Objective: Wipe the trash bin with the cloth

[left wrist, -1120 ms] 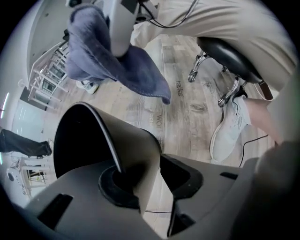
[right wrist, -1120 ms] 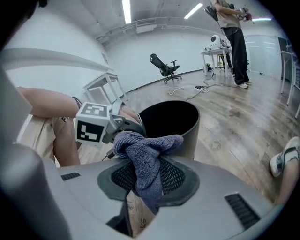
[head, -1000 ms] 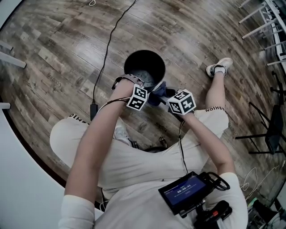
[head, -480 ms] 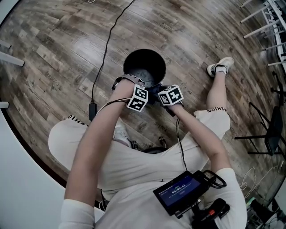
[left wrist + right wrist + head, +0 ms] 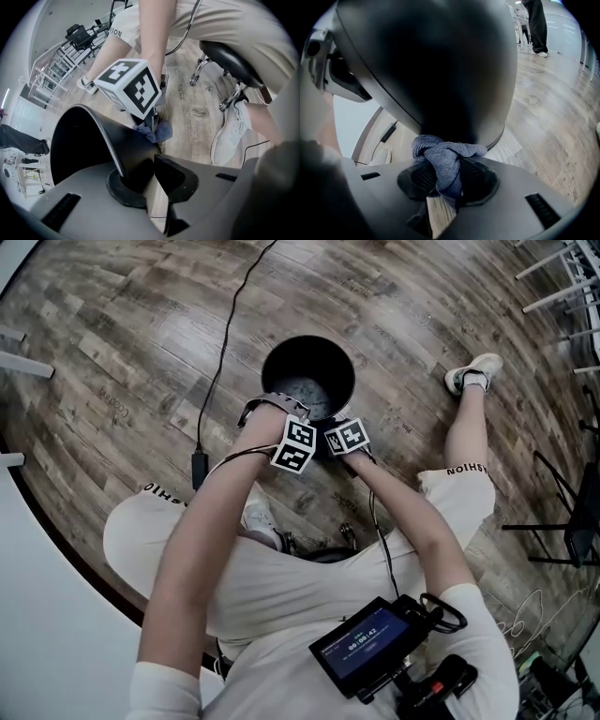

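Your left gripper [image 5: 143, 180] is clamped on the trash bin [image 5: 281, 360]; its jaws have just been closing, and the left gripper view shows the thin black wall of the bin caught between them, one dark pad inside the rim and one outside. The bin is a round, smooth-walled black bucket with a plain, thin lip. It stands on the floor [image 5: 112, 352] right in front of your knees, mouth up, with a duller grey bottom showing down inside.

Your right gripper [image 5: 447, 177] is clenched on the cloth [image 5: 443, 159], a blue-grey microfibre rag with a fine nubbly weave. It is twisted into a knot-like wad above the ribbed pads, with a short tail hanging down between them. The wad is pressed against the bin's curved outer wall, low down near the bottom edge, on the side facing you. In the head view the two marker cubes sit close together just beside the near rim.

The floor is wood-grain plank with a worn, streaky finish, and a thin black cable [image 5: 220, 352] runs across it to the left of the bin. You are seated on a stool [image 5: 225, 51] with a black padded seat and shiny metal legs
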`<action>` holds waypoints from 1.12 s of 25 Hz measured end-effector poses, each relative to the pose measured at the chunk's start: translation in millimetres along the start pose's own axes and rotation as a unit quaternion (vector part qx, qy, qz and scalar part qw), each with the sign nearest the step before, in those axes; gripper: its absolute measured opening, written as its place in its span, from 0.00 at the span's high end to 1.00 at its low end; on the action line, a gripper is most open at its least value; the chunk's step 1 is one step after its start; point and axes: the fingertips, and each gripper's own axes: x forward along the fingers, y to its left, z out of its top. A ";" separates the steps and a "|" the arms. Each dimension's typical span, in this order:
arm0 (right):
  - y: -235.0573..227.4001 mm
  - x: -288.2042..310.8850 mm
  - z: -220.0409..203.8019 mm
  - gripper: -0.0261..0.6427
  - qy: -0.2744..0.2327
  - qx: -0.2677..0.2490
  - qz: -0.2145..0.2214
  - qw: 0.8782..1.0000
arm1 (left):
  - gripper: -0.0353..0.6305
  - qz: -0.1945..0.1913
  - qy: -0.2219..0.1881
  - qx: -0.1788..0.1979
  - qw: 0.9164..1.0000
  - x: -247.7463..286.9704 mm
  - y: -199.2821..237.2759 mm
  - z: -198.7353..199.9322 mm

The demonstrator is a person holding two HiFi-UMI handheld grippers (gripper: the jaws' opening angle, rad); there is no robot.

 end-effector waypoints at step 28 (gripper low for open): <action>62.1 -157.3 45.1 0.80 -0.080 -0.020 0.029 0.996 | 0.71 0.006 0.014 0.019 1.000 -7.1 -4.3 -14.0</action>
